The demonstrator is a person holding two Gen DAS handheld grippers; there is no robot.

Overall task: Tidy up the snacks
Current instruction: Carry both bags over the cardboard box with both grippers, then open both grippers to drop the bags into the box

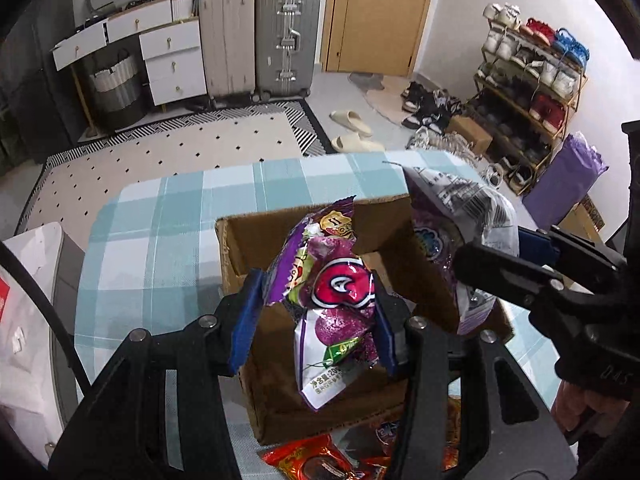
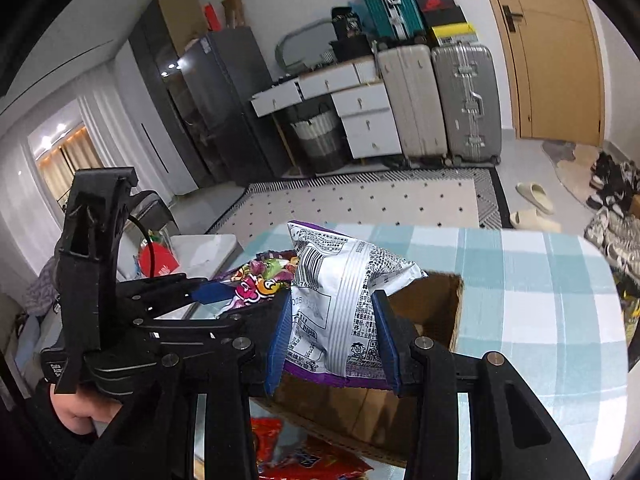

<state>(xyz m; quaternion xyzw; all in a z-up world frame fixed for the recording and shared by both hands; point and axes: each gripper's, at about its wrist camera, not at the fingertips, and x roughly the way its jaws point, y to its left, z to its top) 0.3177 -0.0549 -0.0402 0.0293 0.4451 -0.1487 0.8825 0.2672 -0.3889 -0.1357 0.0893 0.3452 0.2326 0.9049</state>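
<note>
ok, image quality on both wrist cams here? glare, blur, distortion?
Left wrist: heavy fisheye bend with dark corners; glare on the glossy purple snack bag; only slight softness. Right wrist: same bend; lit doorway at left blown out; white-backed snack bag print stays legible; cardboard box interior in shadow.

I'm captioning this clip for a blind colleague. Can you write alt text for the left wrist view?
The left claw grips a purple snack bag above an open cardboard box on a table with a teal checked tablecloth. At right, the right claw holds a second purple bag over the box; red snack packets lie nearest the camera.
</note>
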